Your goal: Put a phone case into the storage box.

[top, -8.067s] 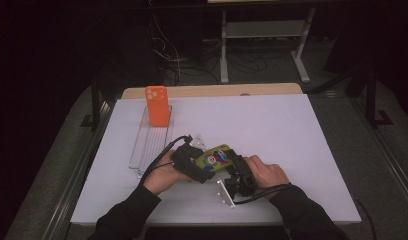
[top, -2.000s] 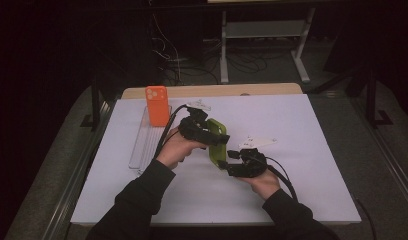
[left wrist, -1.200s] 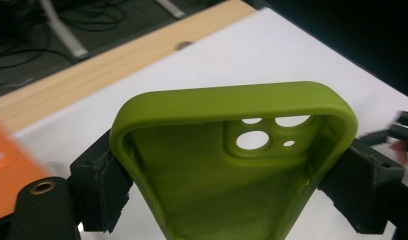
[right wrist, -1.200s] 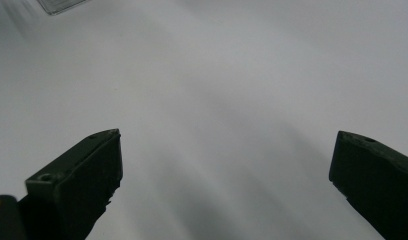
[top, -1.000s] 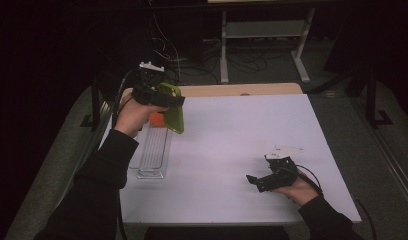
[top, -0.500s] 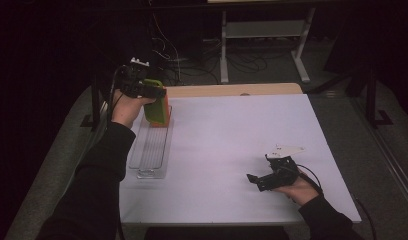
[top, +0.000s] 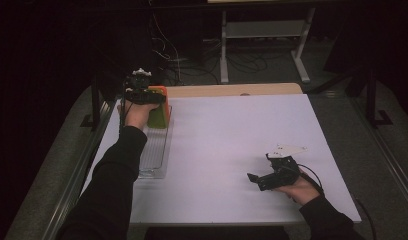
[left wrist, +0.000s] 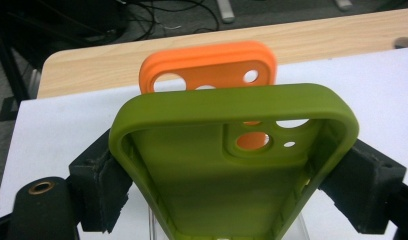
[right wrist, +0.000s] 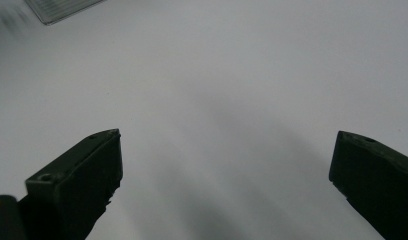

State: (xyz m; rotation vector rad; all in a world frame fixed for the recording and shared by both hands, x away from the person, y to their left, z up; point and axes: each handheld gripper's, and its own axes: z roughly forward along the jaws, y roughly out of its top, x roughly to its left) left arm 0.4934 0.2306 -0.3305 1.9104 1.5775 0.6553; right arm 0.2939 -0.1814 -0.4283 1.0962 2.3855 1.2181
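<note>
Jaws of the left gripper point(top: 151, 98) pinch a green phone case point(left wrist: 232, 165) by its sides over the clear rack point(top: 154, 155) at the desk's point(top: 232, 140) far left, just before the orange case point(left wrist: 209, 67) (standing upright); slotting it comes next, likely. Right gripper point(top: 257, 179) rests spread, empty.

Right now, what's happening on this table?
A person works with a gripper in each hand. The left gripper is clamped on a green phone case, held at the far end of a clear slotted rack, just in front of an orange phone case standing there. Whether the green case already sits in a slot is hard to tell. The right gripper rests open over the white table, holding nothing.
</note>
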